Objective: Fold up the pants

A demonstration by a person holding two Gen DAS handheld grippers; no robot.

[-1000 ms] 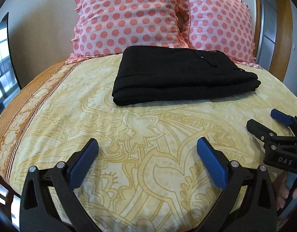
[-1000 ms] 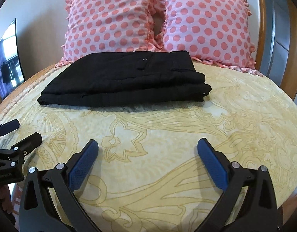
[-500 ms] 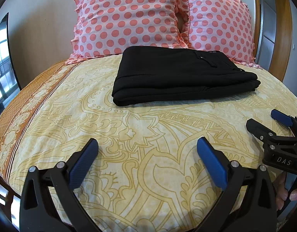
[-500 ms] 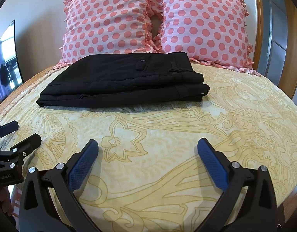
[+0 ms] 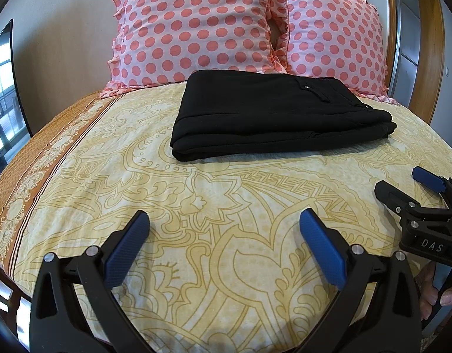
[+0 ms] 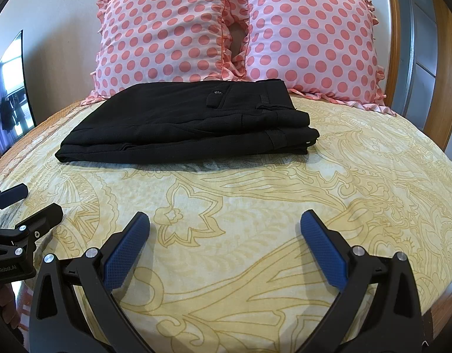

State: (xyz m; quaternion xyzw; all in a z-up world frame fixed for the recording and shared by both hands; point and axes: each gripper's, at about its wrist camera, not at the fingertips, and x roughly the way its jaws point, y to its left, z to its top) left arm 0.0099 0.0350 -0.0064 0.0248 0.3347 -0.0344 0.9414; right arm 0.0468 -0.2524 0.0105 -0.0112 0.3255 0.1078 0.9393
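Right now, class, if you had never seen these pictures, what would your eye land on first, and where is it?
Folded black pants lie in a neat stack on the yellow patterned bedspread, in front of two pink polka-dot pillows at the head of the bed. In the foreground the left gripper and right gripper are both open and empty.

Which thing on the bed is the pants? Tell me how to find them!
Look at the yellow patterned bed, then up to the two pink spotty pillows. Right in front of them lies a flat folded stack, the pants. It is the only plain black thing there.
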